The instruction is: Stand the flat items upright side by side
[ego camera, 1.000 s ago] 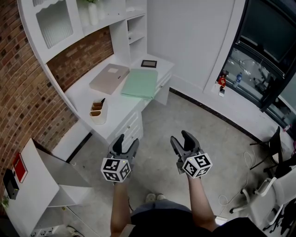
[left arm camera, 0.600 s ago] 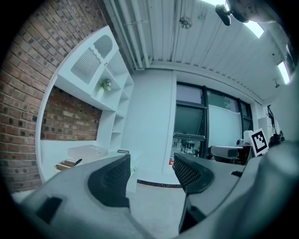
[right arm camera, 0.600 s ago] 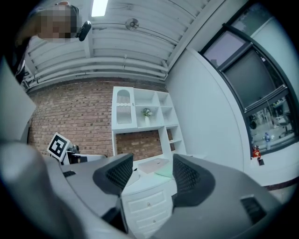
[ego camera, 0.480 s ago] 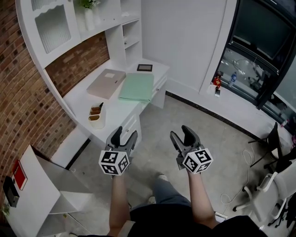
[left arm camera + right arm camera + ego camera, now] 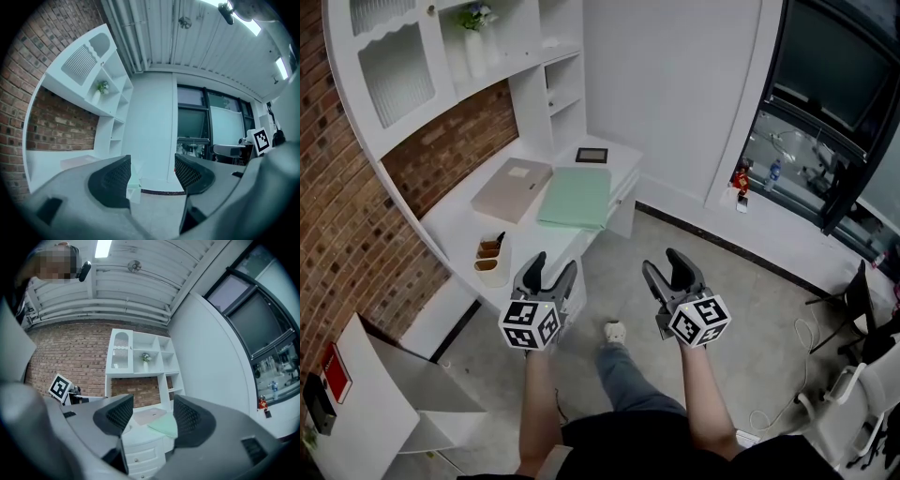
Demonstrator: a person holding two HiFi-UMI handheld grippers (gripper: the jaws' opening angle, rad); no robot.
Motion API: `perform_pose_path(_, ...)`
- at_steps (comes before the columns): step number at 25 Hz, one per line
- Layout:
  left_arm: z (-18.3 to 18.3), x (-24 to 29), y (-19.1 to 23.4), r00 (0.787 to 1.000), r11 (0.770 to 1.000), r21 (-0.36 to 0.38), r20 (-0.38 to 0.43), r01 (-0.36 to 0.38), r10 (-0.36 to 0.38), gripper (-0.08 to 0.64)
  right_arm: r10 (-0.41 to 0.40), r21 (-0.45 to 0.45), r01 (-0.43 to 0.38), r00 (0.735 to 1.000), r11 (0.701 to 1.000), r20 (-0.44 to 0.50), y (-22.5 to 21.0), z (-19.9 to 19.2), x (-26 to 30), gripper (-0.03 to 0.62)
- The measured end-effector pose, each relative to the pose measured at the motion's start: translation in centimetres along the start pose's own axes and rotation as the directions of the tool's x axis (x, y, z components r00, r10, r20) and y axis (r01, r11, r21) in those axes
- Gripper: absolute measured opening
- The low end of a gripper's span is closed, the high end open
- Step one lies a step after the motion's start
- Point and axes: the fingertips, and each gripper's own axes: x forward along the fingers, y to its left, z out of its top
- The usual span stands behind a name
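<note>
Both wide open, nothing between the jaws: left claw (image 5: 551, 265), right claw (image 5: 664, 264), both over the floor (image 5: 750, 309). Green folder (image 5: 575, 197) and tan folder (image 5: 511, 189) lie flat, just beside each other on the white desk (image 5: 459, 220), far-left of the claws, well apart from them. Green one reaches the desk's front edge. Small dark frame (image 5: 592, 155) lies beyond it. Shelves (image 5: 441, 84) overhang the desk's back.
</note>
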Motion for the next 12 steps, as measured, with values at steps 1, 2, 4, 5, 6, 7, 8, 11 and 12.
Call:
perform_pose_path(1, 0.0, 0.9, 0.7, 1.000, 1.000, 0.000, 0.003, -0.005, 0.005, 0.264, 0.004, -0.002, -0.004, 1.000, 1.000, 0.001, -0.6, -0.2, 1.0, 0.245)
perform_pose_path(2, 0.0, 2.0, 1.4, 1.000, 1.000, -0.001, 0.008, -0.011, 0.011, 0.264, 0.010, -0.004, -0.010, 1.000, 1.000, 0.000, -1.3, -0.4, 2.2, 0.245)
perform_pose_path(4, -0.1, 4.2, 3.1, 0.999, 1.000, -0.007, 0.023, -0.024, 0.024, 0.264, 0.023, -0.005, -0.023, 1.000, 1.000, -0.004, -2.9, -1.1, 4.8, 0.245)
perform_pose_path(5, -0.3, 5.4, 4.1, 0.999, 0.999, -0.011, 0.026, -0.031, 0.031, 0.264, 0.029, 0.000, -0.029, 1.000, 1.000, -0.006, -3.8, -1.6, 6.3, 0.245)
perform_pose_path(6, -0.5, 6.7, 5.2, 0.999, 0.999, -0.015, 0.025, -0.040, 0.040, 0.264, 0.034, 0.010, -0.034, 0.999, 0.999, -0.008, -4.7, -2.1, 7.9, 0.245)
perform_pose_path(7, -0.8, 8.1, 6.2, 0.999, 0.999, -0.019, 0.018, -0.049, 0.050, 0.264, 0.039, 0.020, -0.039, 0.999, 0.999, -0.013, -5.7, -2.6, 9.6, 0.245)
perform_pose_path(8, -1.2, 9.6, 7.3, 0.998, 0.998, -0.023, 0.008, -0.058, 0.059, 0.264, 0.044, 0.029, -0.044, 0.999, 0.999, -0.021, -6.7, -3.1, 11.3, 0.245)
perform_pose_path(11, -2.1, 14.4, 10.6, 0.996, 0.995, -0.034, -0.031, -0.090, 0.089, 0.264, 0.075, 0.050, -0.072, 0.996, 0.996, -0.058, -9.6, -4.7, 17.1, 0.245)
perform_pose_path(12, -2.3, 16.0, 11.8, 0.994, 0.994, -0.041, -0.045, -0.103, 0.102, 0.264, 0.088, 0.061, -0.084, 0.993, 0.995, -0.073, -10.5, -5.2, 19.1, 0.245)
